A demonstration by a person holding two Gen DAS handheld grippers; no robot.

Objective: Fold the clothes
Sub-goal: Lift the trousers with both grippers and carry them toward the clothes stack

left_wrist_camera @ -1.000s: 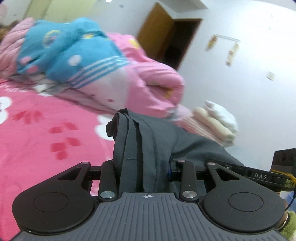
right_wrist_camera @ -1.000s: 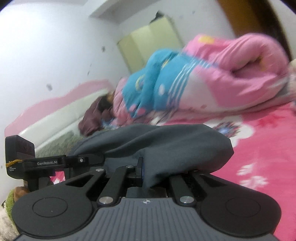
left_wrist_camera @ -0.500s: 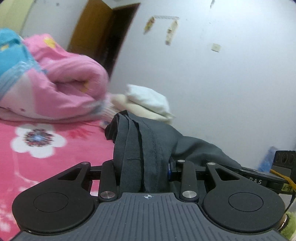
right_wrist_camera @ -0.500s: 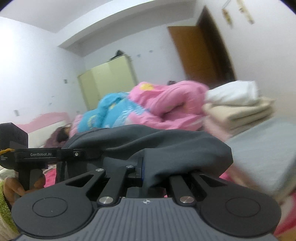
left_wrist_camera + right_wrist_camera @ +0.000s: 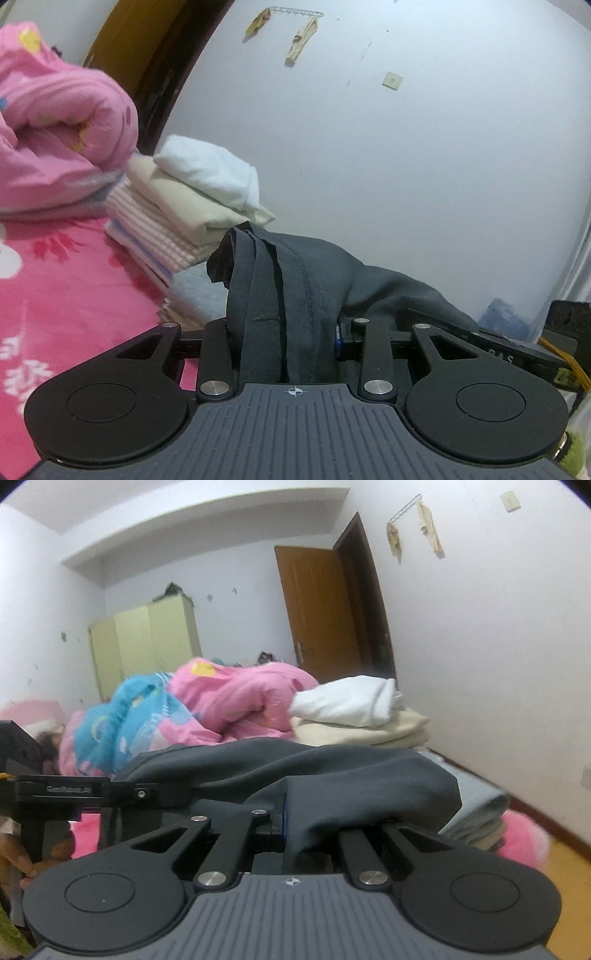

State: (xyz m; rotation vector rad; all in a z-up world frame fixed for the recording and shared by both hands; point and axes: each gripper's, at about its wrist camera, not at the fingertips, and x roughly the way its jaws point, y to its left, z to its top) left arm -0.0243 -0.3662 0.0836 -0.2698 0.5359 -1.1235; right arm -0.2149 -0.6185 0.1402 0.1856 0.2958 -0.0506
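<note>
Both grippers clamp one dark grey garment (image 5: 295, 295) above a pink bed (image 5: 74, 295): left gripper (image 5: 284, 332) on a thick bunched fold, right gripper (image 5: 295, 830) nearly shut on thin cloth. Folded clothes (image 5: 351, 716) lie beyond, near the right wall.

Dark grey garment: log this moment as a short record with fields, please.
held item: dark grey garment, bunched
left gripper: shut on a thick fold of it
right gripper: shut on its edge
garment span: draped between both grippers, off the bed
ahead: stack of folded clothes, white piece on top
bed: pink floral sheet, pink quilt
</note>
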